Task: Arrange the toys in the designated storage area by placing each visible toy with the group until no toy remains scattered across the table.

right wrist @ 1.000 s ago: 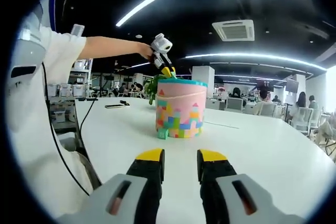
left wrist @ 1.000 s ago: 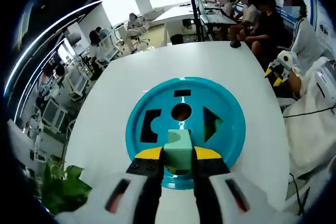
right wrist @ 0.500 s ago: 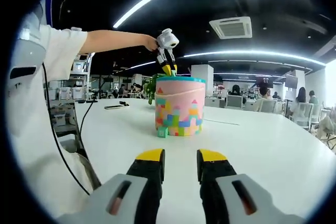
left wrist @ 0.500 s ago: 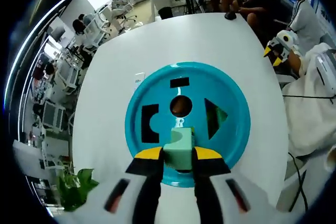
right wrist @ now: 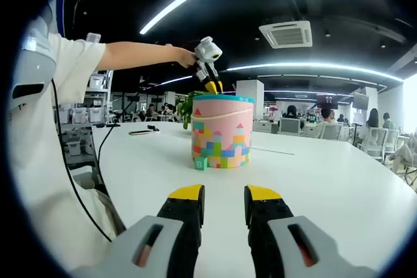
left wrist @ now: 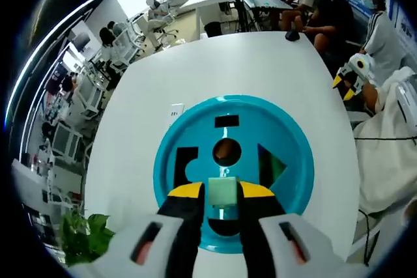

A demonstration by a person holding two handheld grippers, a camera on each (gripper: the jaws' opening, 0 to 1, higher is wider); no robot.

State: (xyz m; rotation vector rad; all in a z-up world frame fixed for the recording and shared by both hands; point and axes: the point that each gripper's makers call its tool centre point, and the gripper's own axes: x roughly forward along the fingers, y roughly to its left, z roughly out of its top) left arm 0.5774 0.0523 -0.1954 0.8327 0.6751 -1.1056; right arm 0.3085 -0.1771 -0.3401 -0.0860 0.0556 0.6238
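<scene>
While the left tongs (left wrist: 222,193) pinch a pale green block (left wrist: 222,192) above the teal sorting lid (left wrist: 171,161), the left gripper view looks straight down on its cut-out holes, with the white table (left wrist: 163,83) around it. Judging by this, the posting step is in hand; next the block must align with a matching hole.

From the right gripper view, the right tongs (right wrist: 223,201) hover slightly spread and empty near the table's edge, facing the pink bucket (right wrist: 222,133); a small green cube (right wrist: 202,163) waits at its base.

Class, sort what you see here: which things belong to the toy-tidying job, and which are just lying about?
Part of the job:
left gripper
pale green block
teal shape-sorter lid
pink bucket
green block beside it

Lying about:
potted plant
dark object on table
</scene>
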